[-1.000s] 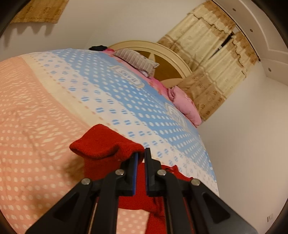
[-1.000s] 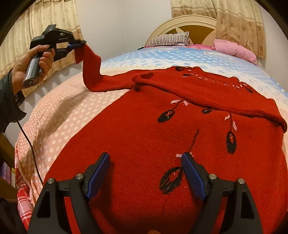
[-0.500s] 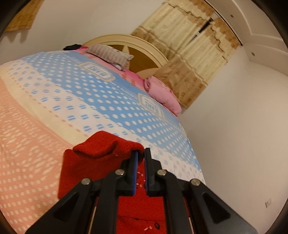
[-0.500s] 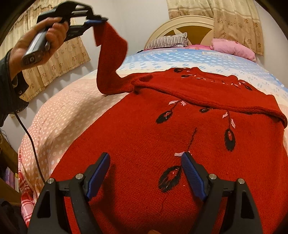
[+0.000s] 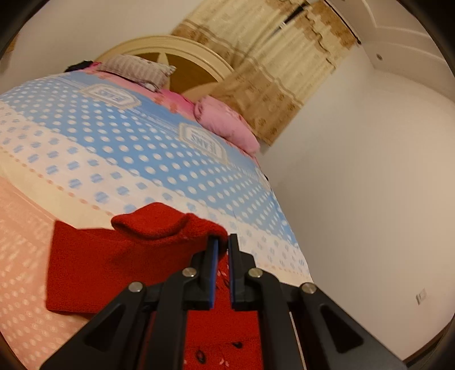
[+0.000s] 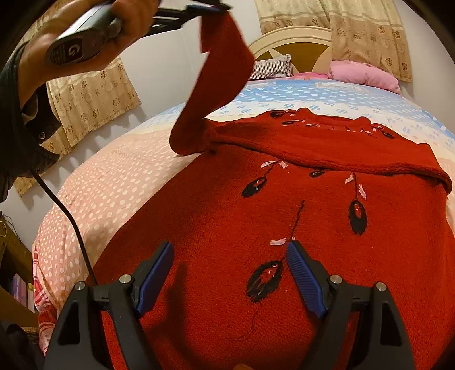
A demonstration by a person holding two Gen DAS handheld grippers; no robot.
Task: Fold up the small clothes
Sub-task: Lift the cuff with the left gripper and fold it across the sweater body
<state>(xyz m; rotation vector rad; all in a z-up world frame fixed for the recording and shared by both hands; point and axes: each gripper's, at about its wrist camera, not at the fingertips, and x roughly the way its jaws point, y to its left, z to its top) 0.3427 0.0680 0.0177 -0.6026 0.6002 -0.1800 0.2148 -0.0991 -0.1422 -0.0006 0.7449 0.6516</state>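
A red knit sweater (image 6: 284,227) with black and pink feather motifs lies spread on the bed. Its far side is folded over toward me. My left gripper (image 5: 222,244) is shut on the cuff of the left sleeve (image 5: 159,224) and holds it high above the bed. In the right wrist view this gripper (image 6: 210,7) is at the top, with the sleeve (image 6: 216,85) hanging from it down to the sweater's shoulder. My right gripper (image 6: 230,256) is open and empty, low over the sweater's near part.
The bed has a pink, cream and blue dotted cover (image 6: 108,182). A striped pillow (image 6: 270,67) and a pink pillow (image 6: 364,75) lie by the headboard (image 6: 298,39). Curtains (image 6: 85,94) hang left and behind. A white wall (image 5: 369,185) runs along the bed's right side.
My left gripper has lifted the sleeve cuff higher and carried it right, toward the sweater's body. The right gripper has stayed in place, open.
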